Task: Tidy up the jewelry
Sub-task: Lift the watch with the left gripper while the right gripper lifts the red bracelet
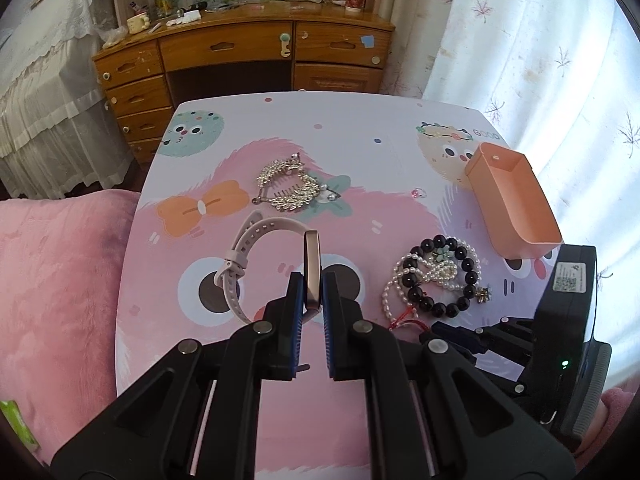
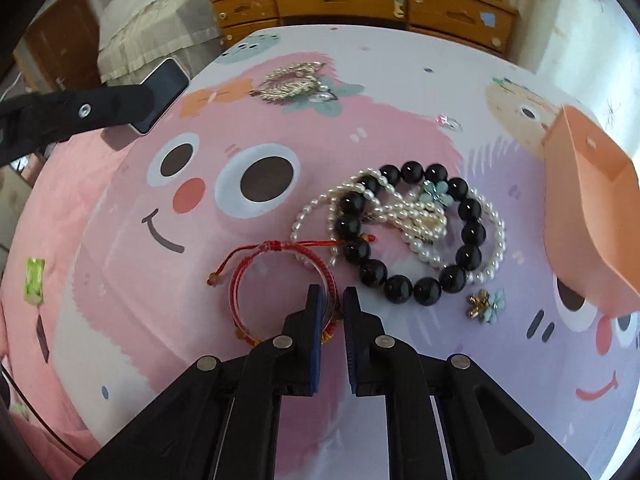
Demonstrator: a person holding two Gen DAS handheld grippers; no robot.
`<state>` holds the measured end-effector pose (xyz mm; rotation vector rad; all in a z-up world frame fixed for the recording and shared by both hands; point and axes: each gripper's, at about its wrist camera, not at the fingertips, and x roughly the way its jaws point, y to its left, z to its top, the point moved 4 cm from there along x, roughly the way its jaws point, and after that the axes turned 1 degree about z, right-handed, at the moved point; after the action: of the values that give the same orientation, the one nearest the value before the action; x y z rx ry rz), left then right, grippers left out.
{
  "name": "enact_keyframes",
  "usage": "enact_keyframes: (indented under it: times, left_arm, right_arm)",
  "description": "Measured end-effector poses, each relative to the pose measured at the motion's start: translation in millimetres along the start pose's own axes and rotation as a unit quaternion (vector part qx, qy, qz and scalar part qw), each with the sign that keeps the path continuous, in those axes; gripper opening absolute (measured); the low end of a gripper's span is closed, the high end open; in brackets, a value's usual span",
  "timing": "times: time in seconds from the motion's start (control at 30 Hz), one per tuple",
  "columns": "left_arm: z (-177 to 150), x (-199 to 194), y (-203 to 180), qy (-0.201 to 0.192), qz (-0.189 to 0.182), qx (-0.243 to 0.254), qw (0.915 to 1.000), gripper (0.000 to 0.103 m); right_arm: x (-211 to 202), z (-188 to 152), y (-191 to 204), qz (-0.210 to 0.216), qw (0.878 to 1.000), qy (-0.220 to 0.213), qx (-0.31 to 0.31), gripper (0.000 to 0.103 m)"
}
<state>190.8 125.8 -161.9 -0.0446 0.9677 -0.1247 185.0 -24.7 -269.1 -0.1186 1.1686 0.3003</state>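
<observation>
**Jewelry lot, two items gripped, tray unfilled**

Smartwatch [image 1: 272,256], smooth silicone strap, clamped edge-on at its slim case by the left gripper [image 1: 311,292]. Red woven cord bracelet [image 2: 280,280] pinched by the right gripper [image 2: 331,300] beside glossy black beads [image 2: 412,236] and tangled pearls [image 2: 404,216]. Risk judged: cord snagging pearls when lifted; watch slipping. Peach plastic tray [image 2: 592,216] stands apart.

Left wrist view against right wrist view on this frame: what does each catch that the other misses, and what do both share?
Only the left wrist view shows the watch, its face clamped between the left gripper fingers. Only the right wrist view shows the red cord bracelet, pinched by the right gripper, and a phone beyond the table's left edge. Both show the black bead bracelet tangled with pearl strands, the silver hair clip, the flower earring and the peach bin.
</observation>
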Motion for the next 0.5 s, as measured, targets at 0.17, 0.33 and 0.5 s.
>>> enact_keyframes:
  times: [0.17, 0.33, 0.5]
  left_arm:
    - [0.6, 0.0, 6.2, 0.001, 0.006, -0.015, 0.9999, 0.007]
    - [4.8, -6.4, 1.9, -0.01, 0.01, -0.017, 0.9998, 0.007]
    - [11.2, -18.2, -8.9, -0.024, 0.012, -0.012, 0.9996, 0.007]
  right_arm:
    - [-1.3, 0.9, 0.1, 0.071, 0.996, 0.008, 0.054, 0.008]
    - [-12.1, 3.9, 13.0, 0.119, 0.991, 0.006, 0.064, 0.008]
    - [-50.1, 13.1, 4.9, 0.122, 0.99, -0.031, 0.058, 0.008]
